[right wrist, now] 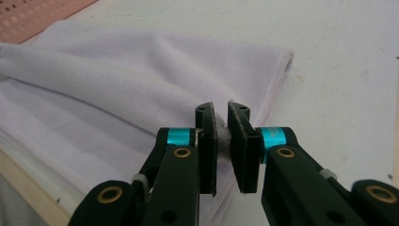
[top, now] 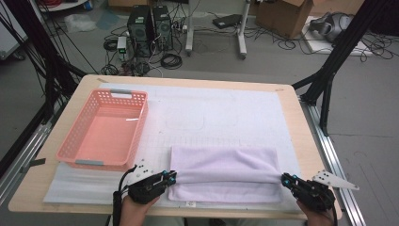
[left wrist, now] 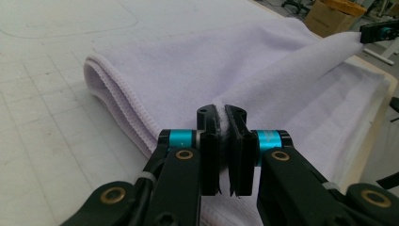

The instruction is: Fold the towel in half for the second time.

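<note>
Lilac towel (top: 223, 165) on bench (top: 291, 113) near front edge, beside pink basket (top: 106, 127). Left gripper (top: 171, 178), right gripper (top: 283, 179) each clamped on near corner. Soft, light, limp; sags between holds, best pinched at hems

A light wooden table (top: 301, 141) with rounded corners carries everything here. A white mat (top: 221, 117) covers most of its top, leaving a bare wooden border all round; faint grid lines and rounded outlines are printed on the mat. On the mat's left part sits a pink perforated basket (top: 70, 146), its long side running away from the person, with what look like grey handle strips at its near and far ends. A pale lilac towel (top: 221, 165) lies folded on the near part of the mat, right of the basket and apart from it, its near edge close to the mat's front edge.
</note>
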Tool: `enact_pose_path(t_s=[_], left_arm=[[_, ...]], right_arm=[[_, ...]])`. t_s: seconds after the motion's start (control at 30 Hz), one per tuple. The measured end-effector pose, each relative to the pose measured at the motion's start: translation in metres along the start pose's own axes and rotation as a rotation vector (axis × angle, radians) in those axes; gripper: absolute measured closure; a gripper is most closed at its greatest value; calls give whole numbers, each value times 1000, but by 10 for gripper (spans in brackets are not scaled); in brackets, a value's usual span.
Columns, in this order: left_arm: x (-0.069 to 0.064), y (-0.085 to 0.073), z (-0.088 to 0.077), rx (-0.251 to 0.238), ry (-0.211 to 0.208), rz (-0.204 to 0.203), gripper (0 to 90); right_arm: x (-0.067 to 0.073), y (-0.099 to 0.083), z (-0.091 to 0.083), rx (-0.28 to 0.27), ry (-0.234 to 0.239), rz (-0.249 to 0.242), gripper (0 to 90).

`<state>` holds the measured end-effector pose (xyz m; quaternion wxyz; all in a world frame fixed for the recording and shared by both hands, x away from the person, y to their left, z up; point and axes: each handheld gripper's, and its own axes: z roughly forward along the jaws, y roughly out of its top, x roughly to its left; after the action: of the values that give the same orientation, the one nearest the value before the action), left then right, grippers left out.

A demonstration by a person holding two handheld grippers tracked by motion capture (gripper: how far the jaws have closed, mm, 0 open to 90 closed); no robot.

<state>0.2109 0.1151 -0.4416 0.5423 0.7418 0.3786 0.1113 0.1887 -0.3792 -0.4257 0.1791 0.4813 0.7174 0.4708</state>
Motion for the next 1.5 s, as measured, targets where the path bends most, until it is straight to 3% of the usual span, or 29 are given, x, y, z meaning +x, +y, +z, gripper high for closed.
enact_pose_path(t_s=[0.23, 0.37, 0.43, 0.47, 0.5, 0.53, 0.6, 0.67, 0.77, 0.93, 1.07, 1.17, 1.3, 1.37, 1.47, 1.5], left_arm=[[-13, -12, -15, 21, -16, 5, 841], [-13, -16, -22, 36, -25, -29, 817], [-11, -15, -25, 18, -23, -38, 730], [-10, -14, -26, 6, -23, -50, 613], [-9, -12, -28, -5, -20, -64, 527], [-9, -10, -29, -20, -18, -64, 508], [-8, -4, -30, -36, -8, -45, 508], [-6, 1, -27, -42, 5, -48, 500], [-1, 7, -20, -42, 23, -61, 482], [8, 12, -4, -5, 69, -61, 474], [16, 19, 11, 17, 81, -51, 505], [22, 24, 20, 26, 76, -52, 533], [32, 28, 29, 43, 80, -59, 543], [36, 31, 31, 48, 86, -58, 543], [43, 34, 35, 56, 98, -69, 521], [46, 34, 37, 62, 111, -71, 500]], right_arm=[[11, -15, -17, 20, 11, -21, 818], [16, -22, -22, 46, 23, -22, 816], [18, -24, -23, 73, 22, -28, 778], [18, -24, -22, 83, 19, -21, 714], [17, -24, -23, 78, 11, -11, 647], [16, -23, -25, 56, 4, 7, 630], [13, -18, -28, -4, -12, 36, 622], [13, -9, -27, -30, -31, 24, 631], [14, -1, -15, -28, -35, 1, 628], [12, 5, 9, 21, -65, -33, 620], [3, 15, 20, 42, -73, -58, 702], [-3, 22, 34, 73, -72, -90, 701], [-8, 27, 60, 120, -30, -101, 705], [-13, 26, 71, 168, -59, -118, 723], [-24, 27, 69, 180, -70, -97, 745], [-26, 28, 66, 186, -89, -110, 724]])
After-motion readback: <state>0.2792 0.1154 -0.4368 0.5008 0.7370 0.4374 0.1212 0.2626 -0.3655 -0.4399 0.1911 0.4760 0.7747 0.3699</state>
